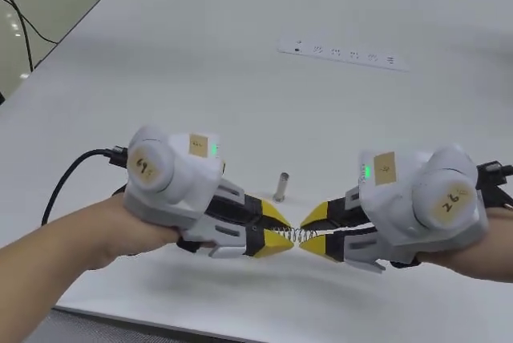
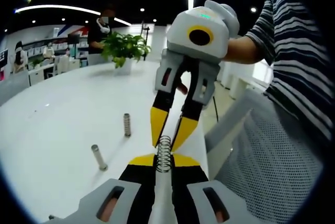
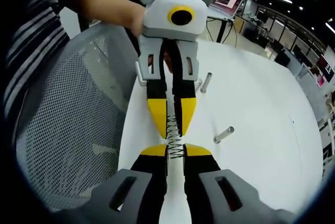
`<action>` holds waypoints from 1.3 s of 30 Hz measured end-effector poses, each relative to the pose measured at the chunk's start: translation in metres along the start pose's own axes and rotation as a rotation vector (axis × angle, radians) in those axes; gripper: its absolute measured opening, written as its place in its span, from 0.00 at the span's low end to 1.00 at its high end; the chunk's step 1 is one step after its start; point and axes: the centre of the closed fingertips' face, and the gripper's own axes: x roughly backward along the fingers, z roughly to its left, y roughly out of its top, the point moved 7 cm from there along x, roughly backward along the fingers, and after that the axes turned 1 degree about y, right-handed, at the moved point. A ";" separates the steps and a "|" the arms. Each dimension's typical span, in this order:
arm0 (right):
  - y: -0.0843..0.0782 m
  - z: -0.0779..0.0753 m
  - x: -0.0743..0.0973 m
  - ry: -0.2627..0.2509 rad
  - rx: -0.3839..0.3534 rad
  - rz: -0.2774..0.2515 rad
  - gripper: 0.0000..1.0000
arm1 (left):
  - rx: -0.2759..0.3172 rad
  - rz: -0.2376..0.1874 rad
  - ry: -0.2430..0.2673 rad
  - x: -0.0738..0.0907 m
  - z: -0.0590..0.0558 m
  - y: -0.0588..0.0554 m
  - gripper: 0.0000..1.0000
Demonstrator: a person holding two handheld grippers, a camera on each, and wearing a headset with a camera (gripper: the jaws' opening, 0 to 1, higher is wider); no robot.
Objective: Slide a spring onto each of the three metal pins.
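A small steel spring (image 1: 297,236) hangs level above the table's near edge, held between both grippers tip to tip. My left gripper (image 1: 285,235) comes in from the left and is shut on one end of the spring (image 2: 164,153). From the right, my right gripper (image 1: 306,236) is shut on the other end (image 3: 175,136). One metal pin (image 1: 281,187) stands upright just behind the tips. In the left gripper view a bare pin (image 2: 98,157) stands near, and a pin with a coil around it (image 2: 126,124) stands farther off. The right gripper view shows two pins (image 3: 223,134) (image 3: 207,82).
The white table (image 1: 240,78) stretches far back, and a white power strip (image 1: 345,53) lies on it at the back right. A black cable (image 1: 68,179) trails off the left gripper. A mesh chair (image 2: 261,156) and the person's striped sleeve (image 2: 293,51) are close behind the table's near edge.
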 end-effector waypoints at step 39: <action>0.011 -0.009 0.019 -0.007 0.087 -0.067 0.07 | -0.040 0.023 0.000 -0.005 0.007 0.001 0.03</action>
